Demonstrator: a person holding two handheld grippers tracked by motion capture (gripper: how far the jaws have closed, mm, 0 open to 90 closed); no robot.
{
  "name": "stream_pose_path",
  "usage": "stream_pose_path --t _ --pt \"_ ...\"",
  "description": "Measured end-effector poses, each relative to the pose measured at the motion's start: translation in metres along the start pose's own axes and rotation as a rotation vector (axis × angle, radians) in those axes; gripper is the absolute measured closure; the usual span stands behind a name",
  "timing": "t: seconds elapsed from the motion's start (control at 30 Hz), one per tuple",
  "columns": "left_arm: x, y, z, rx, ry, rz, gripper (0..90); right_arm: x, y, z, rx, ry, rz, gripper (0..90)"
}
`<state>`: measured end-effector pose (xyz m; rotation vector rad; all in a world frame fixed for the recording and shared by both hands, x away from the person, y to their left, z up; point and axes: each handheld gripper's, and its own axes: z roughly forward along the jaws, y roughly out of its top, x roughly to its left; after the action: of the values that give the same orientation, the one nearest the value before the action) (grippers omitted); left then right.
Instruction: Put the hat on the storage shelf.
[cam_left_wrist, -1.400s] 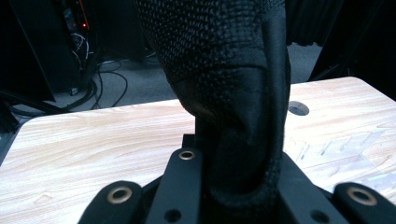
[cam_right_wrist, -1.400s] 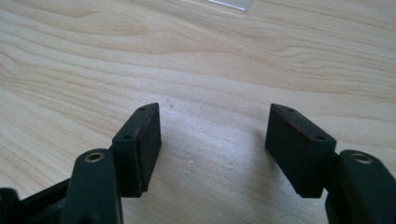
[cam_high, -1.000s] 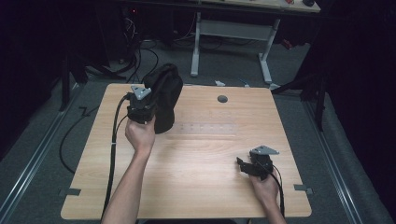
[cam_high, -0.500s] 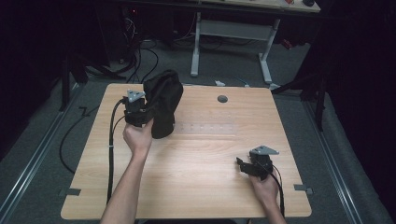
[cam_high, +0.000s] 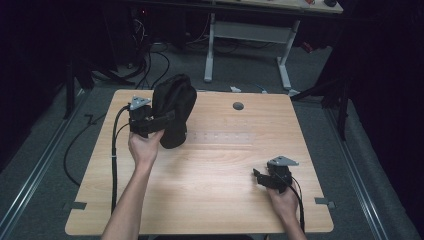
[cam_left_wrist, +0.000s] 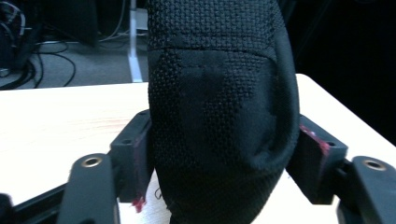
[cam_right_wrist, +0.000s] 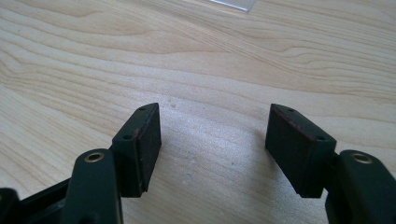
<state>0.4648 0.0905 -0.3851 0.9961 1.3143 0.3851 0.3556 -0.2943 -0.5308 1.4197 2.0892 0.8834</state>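
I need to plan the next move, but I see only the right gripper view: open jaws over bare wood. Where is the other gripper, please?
Observer: The left gripper is at the far left part of the table, reaching around a black fabric bag.
Operator: Does it hold the bag?
Observer: Its jaws have just been opening. The bag is between them and close to both pads, but they look released.
Operator: How does the bag stand?
Observer: It stands upright on the wood, taller than the gripper beside it.
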Motion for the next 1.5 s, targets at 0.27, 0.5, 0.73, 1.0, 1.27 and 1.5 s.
stream_pose_path --t 0.27,0.5,0.73,1.0,1.27,1.5 --pt "-0.002 0.003 -0.010 0.015 -0.031 0.020 16.9 0.000 0.000 0.000 0.000 0.001 0.001 36.2" --pt "0.004 0.000 -0.022 0.037 -0.048 0.019 15.0 0.000 0.000 0.000 0.000 0.002 0.001 36.3" --pt "0.015 -0.007 -0.041 0.062 -0.062 0.007 15.0 0.000 0.000 0.000 0.000 0.002 0.000 36.2" --pt "0.024 -0.024 -0.062 0.095 -0.080 0.037 16.5 0.000 0.000 0.000 0.000 0.002 0.000 36.2" --pt "0.038 -0.034 -0.080 0.110 -0.076 0.024 19.0 0.000 0.000 0.000 0.000 0.002 0.000 36.2" --pt "0.047 -0.045 -0.089 0.124 -0.068 0.019 19.6 0.000 0.000 0.000 0.000 0.002 0.000 36.2"
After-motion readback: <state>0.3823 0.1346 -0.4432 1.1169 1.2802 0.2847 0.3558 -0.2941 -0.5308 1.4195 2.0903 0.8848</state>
